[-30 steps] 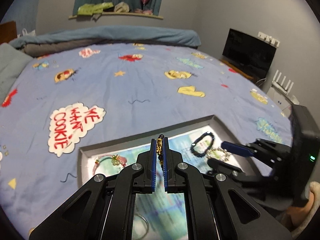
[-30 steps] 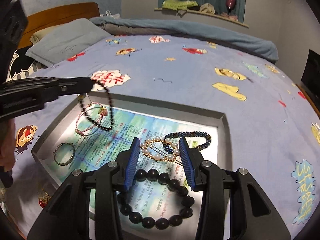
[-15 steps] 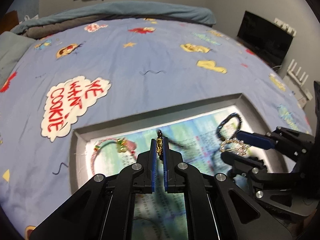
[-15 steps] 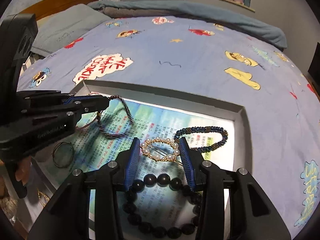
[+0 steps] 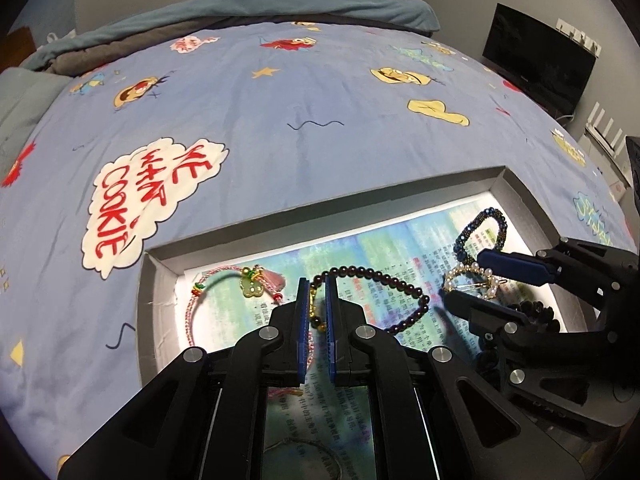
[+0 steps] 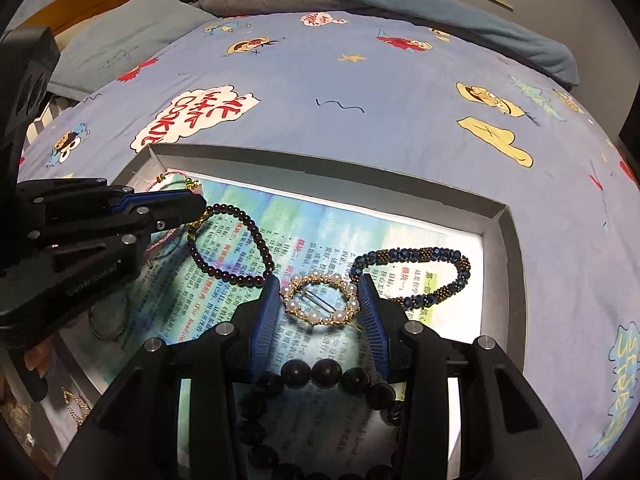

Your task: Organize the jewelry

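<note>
Left gripper (image 5: 316,292): jaws nearly closed, a narrow gap between the blue pads, and the gold-link end of the dark garnet bead bracelet (image 5: 384,280) sits in that gap. Can't tell if the pads actually pinch it or just bracket it. The rest of the bracelet loops out to the right, lying on the printed paper liner (image 5: 360,248); the right wrist view shows the same loop (image 6: 244,240) flat on the liner with one end at the left fingertips.

Right gripper (image 6: 320,300): jaws spread wide, pads either side of the pearl oval hair clip (image 6: 320,300), which lies on the liner. Contact with the pads is not clear.

Blue-and-gold beaded bracelet (image 6: 416,276) is just right of the clip, near the right wall of the tray. Large black bead bracelet (image 6: 320,376) lies under the right gripper body. Pink cord bracelet with green charm (image 5: 240,288) sits at the tray's left end, beside the left fingers.

Everything is inside the grey shallow tray (image 5: 360,196), which rests on a blue cartoon-print bedspread (image 5: 280,120).
</note>
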